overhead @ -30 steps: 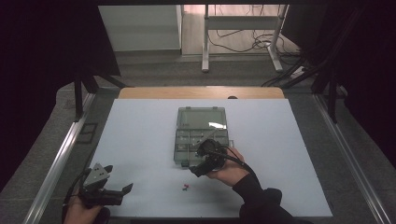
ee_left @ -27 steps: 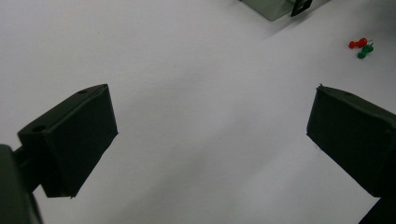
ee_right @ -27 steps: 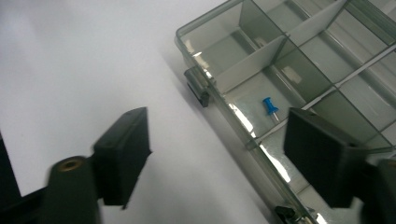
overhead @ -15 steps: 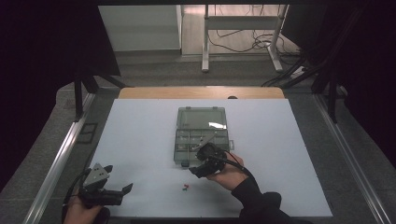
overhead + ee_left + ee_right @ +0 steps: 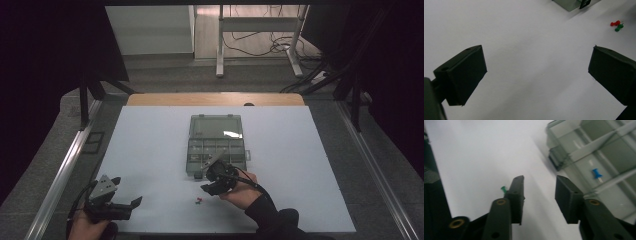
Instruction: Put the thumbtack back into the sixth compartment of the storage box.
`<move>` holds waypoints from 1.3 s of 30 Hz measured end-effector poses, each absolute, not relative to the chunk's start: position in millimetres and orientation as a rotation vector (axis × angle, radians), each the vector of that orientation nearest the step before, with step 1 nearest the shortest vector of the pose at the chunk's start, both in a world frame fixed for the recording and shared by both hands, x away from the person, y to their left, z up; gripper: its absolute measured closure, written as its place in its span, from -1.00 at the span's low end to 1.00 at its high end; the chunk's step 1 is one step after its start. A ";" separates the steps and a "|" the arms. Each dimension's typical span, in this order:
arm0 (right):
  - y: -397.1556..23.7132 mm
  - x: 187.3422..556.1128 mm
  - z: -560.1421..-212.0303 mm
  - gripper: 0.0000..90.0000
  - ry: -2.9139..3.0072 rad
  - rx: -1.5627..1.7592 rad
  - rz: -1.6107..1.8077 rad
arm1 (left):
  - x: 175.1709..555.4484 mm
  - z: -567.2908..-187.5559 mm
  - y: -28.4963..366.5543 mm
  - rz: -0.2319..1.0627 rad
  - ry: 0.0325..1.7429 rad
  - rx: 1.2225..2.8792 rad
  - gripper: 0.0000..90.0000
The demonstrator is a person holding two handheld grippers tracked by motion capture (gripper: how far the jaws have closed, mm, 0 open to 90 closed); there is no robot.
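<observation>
A dim room is surrounding the white table (image 5: 150, 150) I am working at, with cables trailing over the floor beyond its wooden far edge; near the middle of the table a clear compartment box (image 5: 216, 145) is lying with its lid thrown open away from me. I am holding my right gripper (image 5: 216, 181) just off the box's near edge, low over the white surface; its jaws have just been closing and are now standing part-way apart with nothing between them, the bare tabletop showing through the gap (image 5: 540, 197). In the right gripper view a blue pushpin (image 5: 597, 174) is lying in one of the box's compartments, and a green pushpin (image 5: 503, 189) is peeking out from behind the outer side of one jaw, close beside it; I cannot tell whether it is touching. On the table just in front of my right hand a small cluster of red and green pushpins (image 5: 198, 201) is lying loose, apart from the box; the left gripper view is showing them as one red and two green (image 5: 617, 25). My left gripper (image 5: 120, 206) is resting at the near left corner of the table, well apart from the pins; its jaws are spread wide and holding nothing.
</observation>
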State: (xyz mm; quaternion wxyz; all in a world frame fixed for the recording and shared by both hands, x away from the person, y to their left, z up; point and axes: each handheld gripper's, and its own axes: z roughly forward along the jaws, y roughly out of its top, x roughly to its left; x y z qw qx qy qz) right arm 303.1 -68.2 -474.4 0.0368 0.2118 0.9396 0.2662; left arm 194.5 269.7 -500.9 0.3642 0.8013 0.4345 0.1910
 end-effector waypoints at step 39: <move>-42.7 292.1 -505.8 0.83 2.969 0.548 0.707 | 194.3 -501.1 269.7 0.487 1.110 2.061 -0.96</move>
